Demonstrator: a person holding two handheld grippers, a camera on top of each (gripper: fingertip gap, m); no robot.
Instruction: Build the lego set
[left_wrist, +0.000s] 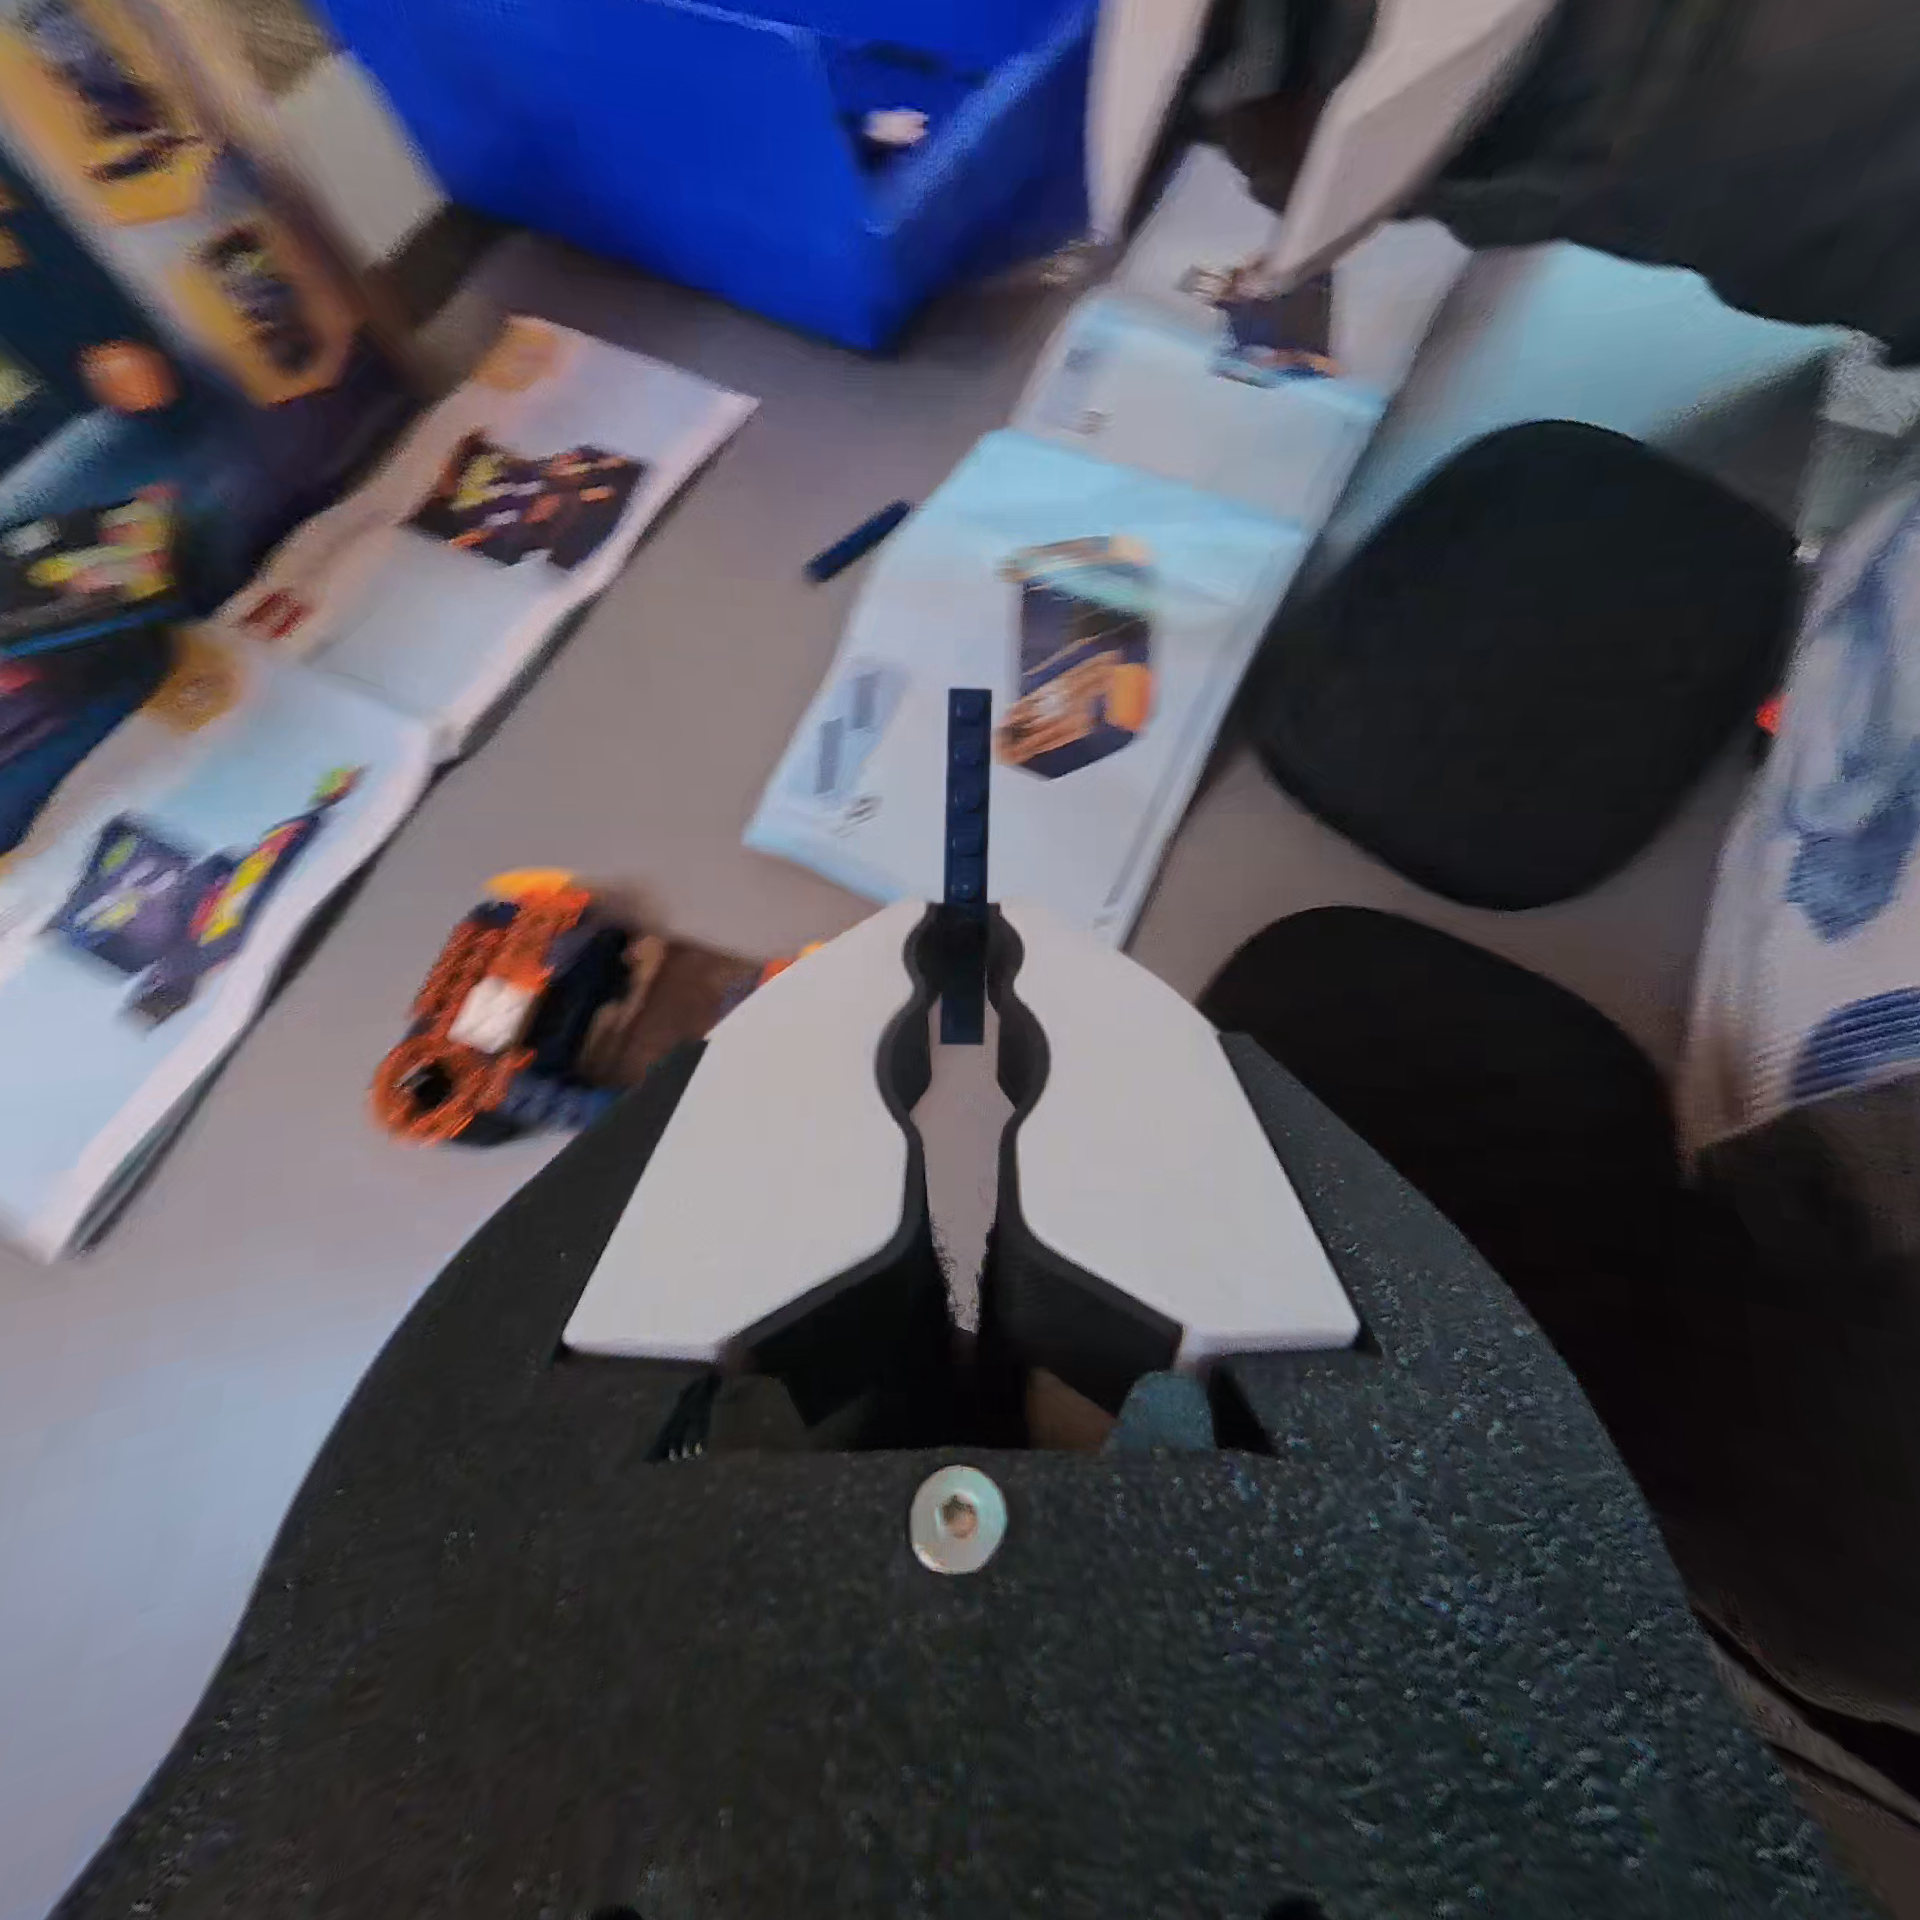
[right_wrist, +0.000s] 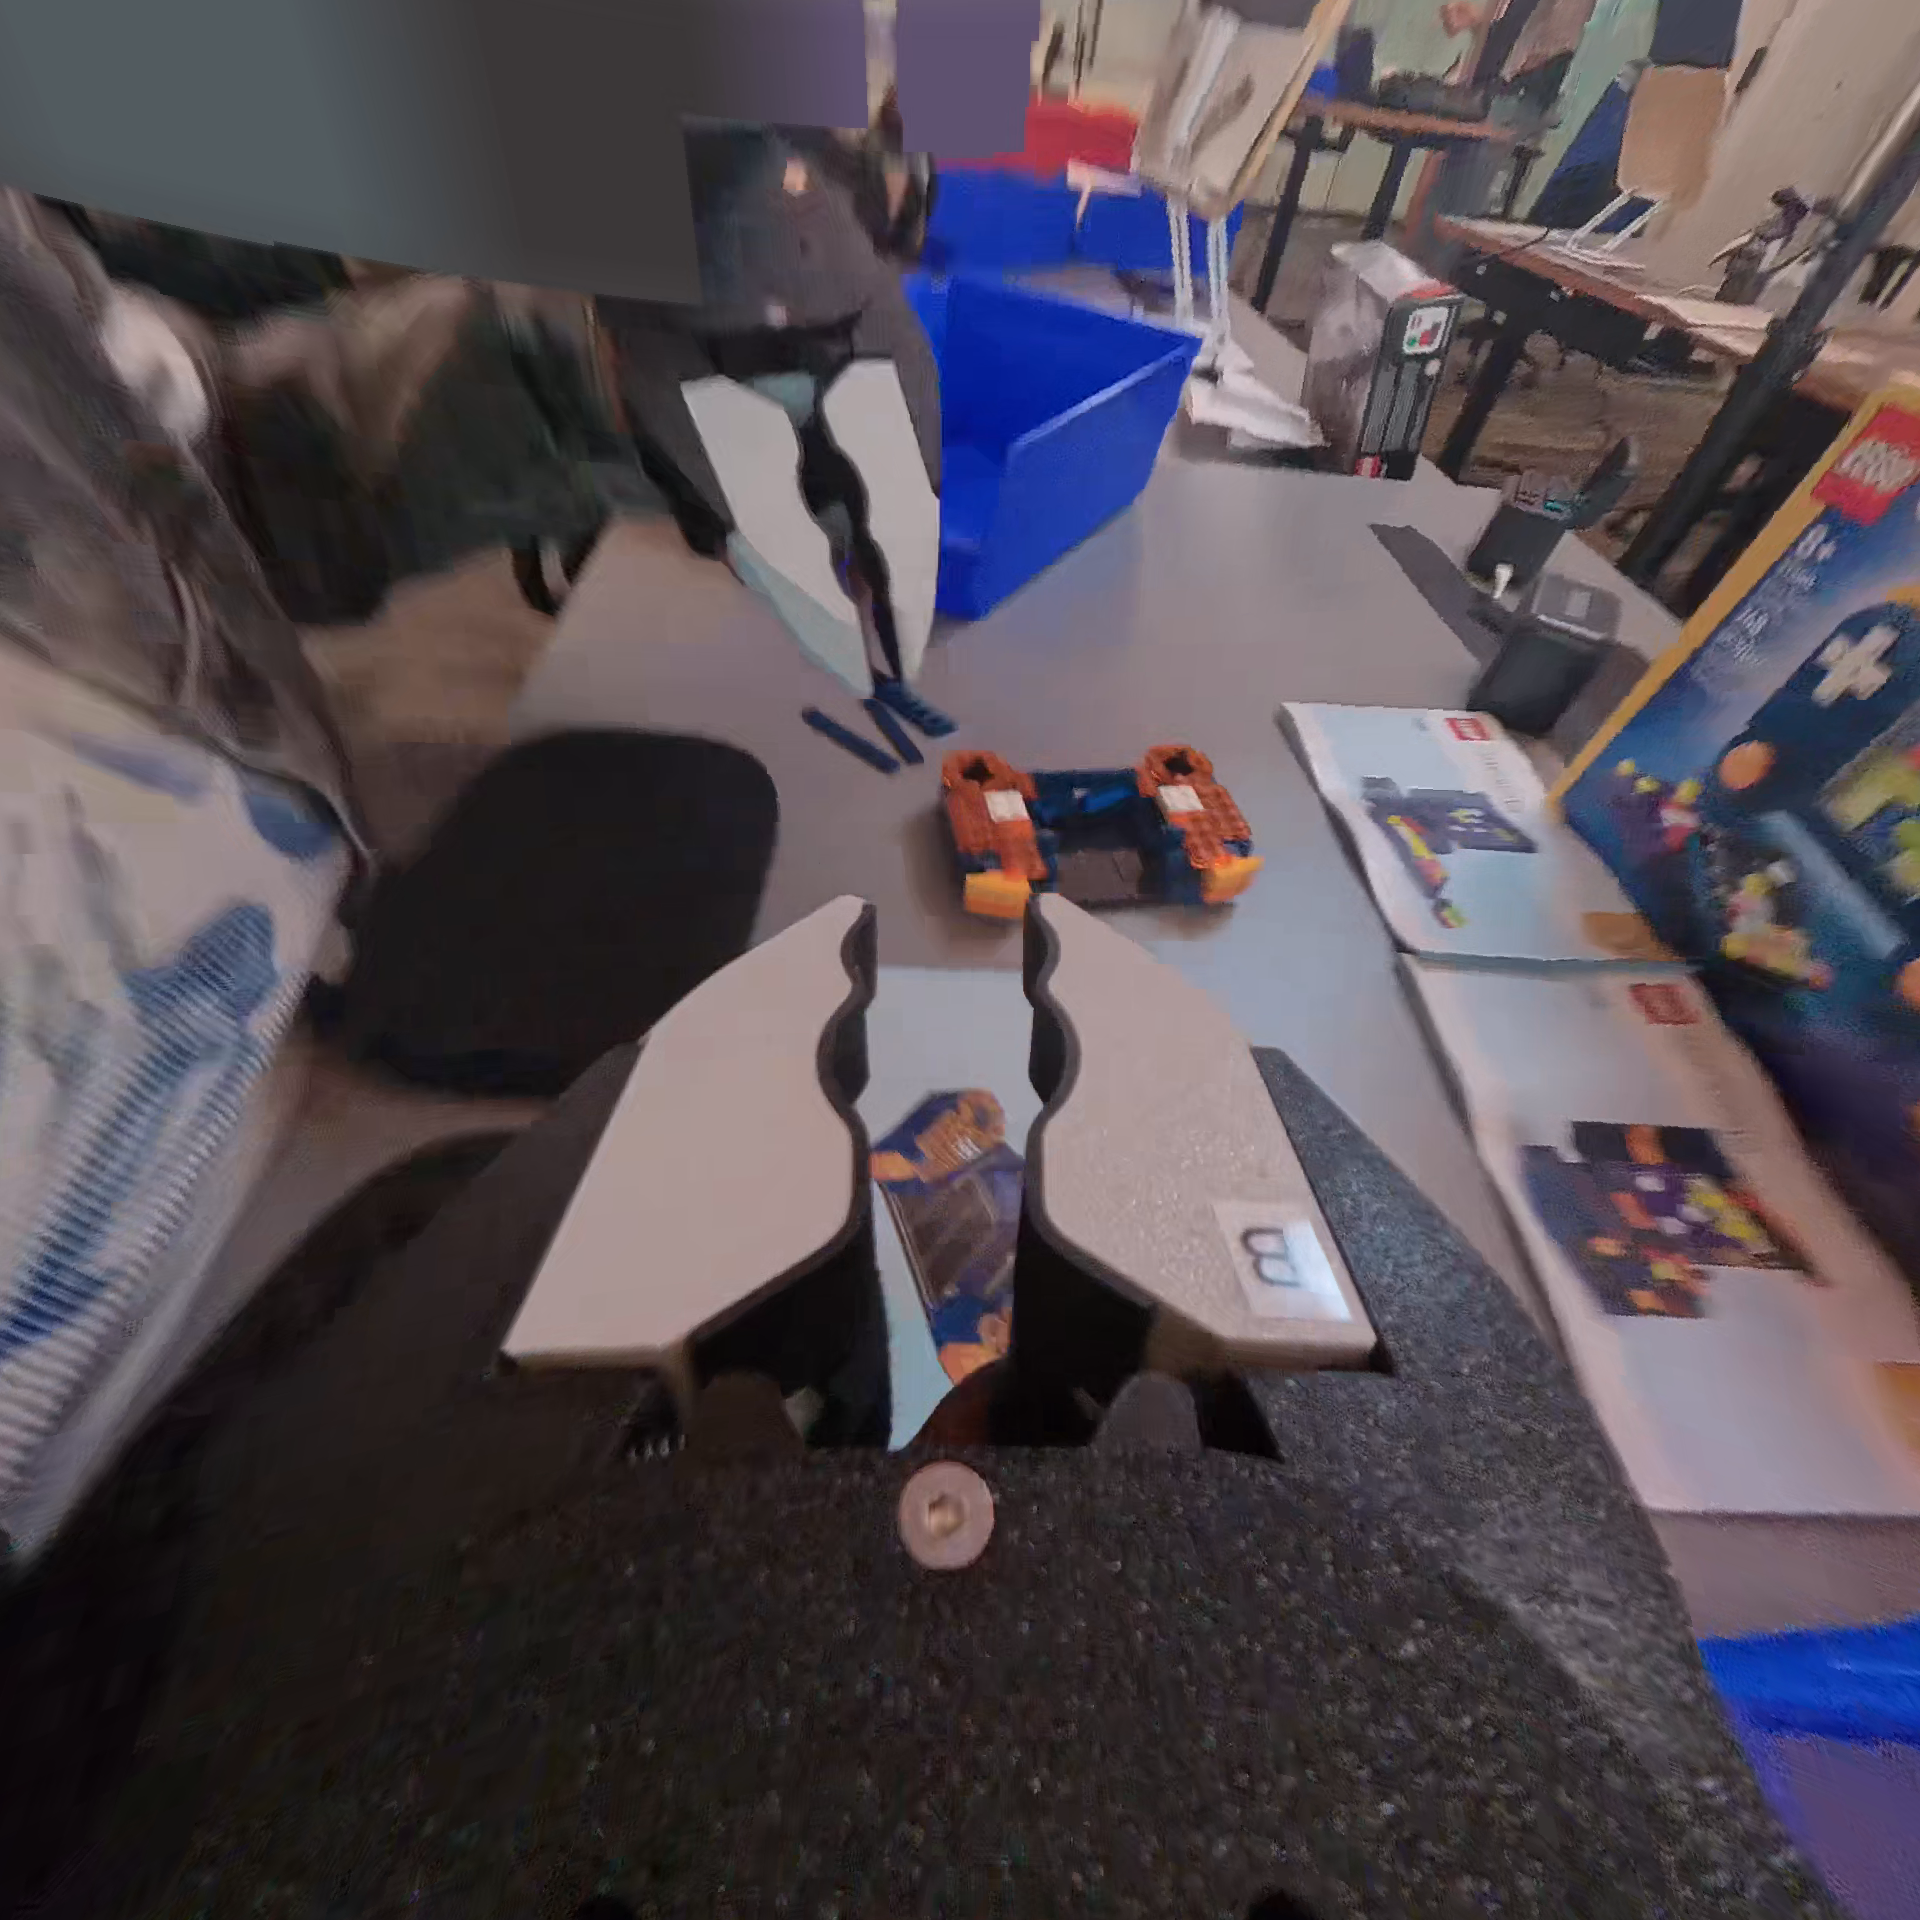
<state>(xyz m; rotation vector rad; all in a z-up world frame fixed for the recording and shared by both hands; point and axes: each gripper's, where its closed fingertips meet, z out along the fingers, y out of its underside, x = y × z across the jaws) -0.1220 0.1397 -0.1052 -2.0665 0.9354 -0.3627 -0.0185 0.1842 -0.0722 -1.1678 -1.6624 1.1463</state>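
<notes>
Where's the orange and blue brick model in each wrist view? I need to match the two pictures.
Left wrist view: the orange and blue brick model lies lower left on the grey table, left of the left gripper.
Right wrist view: the model sits centre, just beyond the right gripper.
Shared landmark: the blue bin at the table's far side.

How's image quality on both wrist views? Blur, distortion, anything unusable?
Left wrist view: table strongly motion-blurred, booklets and orange brick model smeared; the left gripper and its clamped dark blue plate stay sharp. Right wrist view: centre fairly clear, orange brick model readable, edges smeared and wide-angle stretched; open right gripper sharp. Lighting soft, no harsh glare.
</notes>
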